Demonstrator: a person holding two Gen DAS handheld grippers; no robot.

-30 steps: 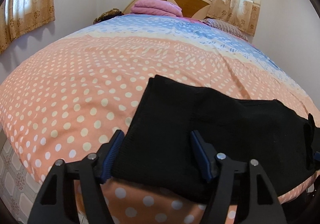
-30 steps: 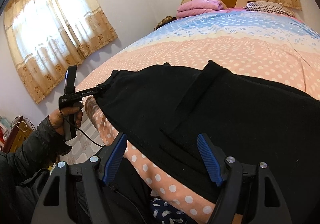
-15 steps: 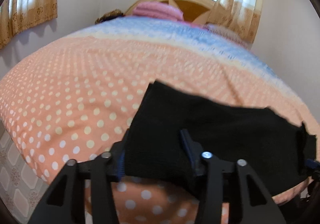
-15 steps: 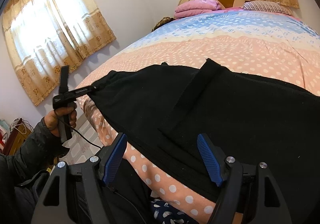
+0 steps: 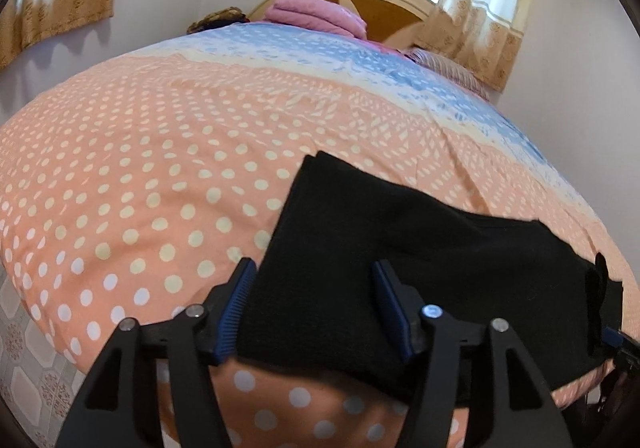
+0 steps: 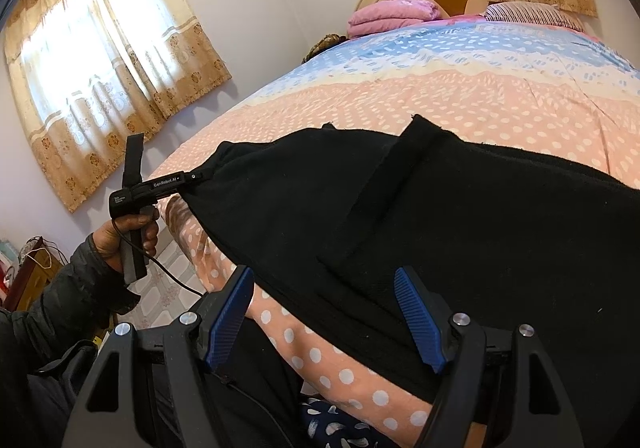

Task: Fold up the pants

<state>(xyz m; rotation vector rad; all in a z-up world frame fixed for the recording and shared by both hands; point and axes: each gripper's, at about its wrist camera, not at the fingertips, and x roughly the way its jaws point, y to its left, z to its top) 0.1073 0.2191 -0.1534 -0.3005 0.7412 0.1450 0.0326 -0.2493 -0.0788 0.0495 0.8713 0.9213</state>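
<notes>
Left fingers: the left gripper [image 5: 316, 304] is standing part open astride the near left edge of the black pants [image 5: 400, 268]; its jaws have just been opening a little, the cloth is lying between the blue pads [image 5: 239, 308], and no pinch is showing.
Right fingers: the right gripper [image 6: 324, 322] is hanging wide open over the near hem, one pad [image 6: 416, 318] lying over the cloth and the other off its edge, not pressing.
Pants: they are lying flat along the near edge of the dotted bedspread [image 5: 160, 168], a raised band [image 6: 392, 176] of doubled cloth running across them.
Hand: the person's left hand [image 6: 132, 232] is holding the gripper handle off the bed's side, its tip reaching the pants' far corner.
Progress: the pants are looking already folded at least once, lengthwise as far as I can judge; the fold across, bringing one end over the other, is seeming left to do.
</notes>
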